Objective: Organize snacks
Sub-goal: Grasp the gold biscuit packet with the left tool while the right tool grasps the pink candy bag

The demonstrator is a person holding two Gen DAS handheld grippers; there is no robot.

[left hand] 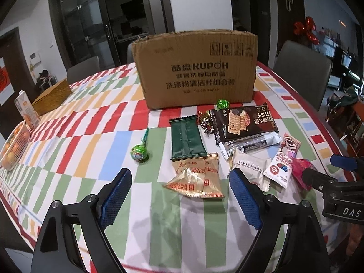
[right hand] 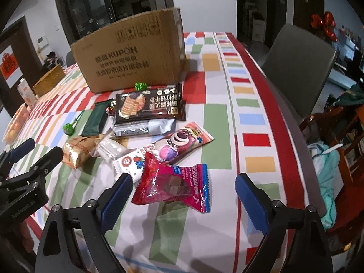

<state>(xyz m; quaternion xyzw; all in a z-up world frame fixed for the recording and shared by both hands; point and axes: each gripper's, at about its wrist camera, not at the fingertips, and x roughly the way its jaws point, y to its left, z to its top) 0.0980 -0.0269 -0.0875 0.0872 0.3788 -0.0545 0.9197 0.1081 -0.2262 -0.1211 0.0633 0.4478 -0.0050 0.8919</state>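
Two grippers hung over the table with nothing in them when I looked: my left gripper [left hand: 179, 193] had its fingers spread wide above the gold packets [left hand: 195, 179], and my right gripper [right hand: 184, 195] stood just as wide, its fingers on either side of the red hawthorn packet [right hand: 175, 184]. Beyond those lay the rest of the snacks, loose on the striped tablecloth [left hand: 91, 136]: a white pouch [left hand: 250, 168], a bear-printed candy wrapper [right hand: 182, 141], a green lollipop [left hand: 139, 152], a dark green sachet [left hand: 186, 138] and a black cracker bag [left hand: 243, 120]. Farthest back stood the cardboard box [left hand: 198, 68], upright, its inside hidden from me. I judged sorting had barely begun. The next move, I reckoned, called for lowering the right fingers onto the red packet and closing gently, since the thin film would crumple or slide.
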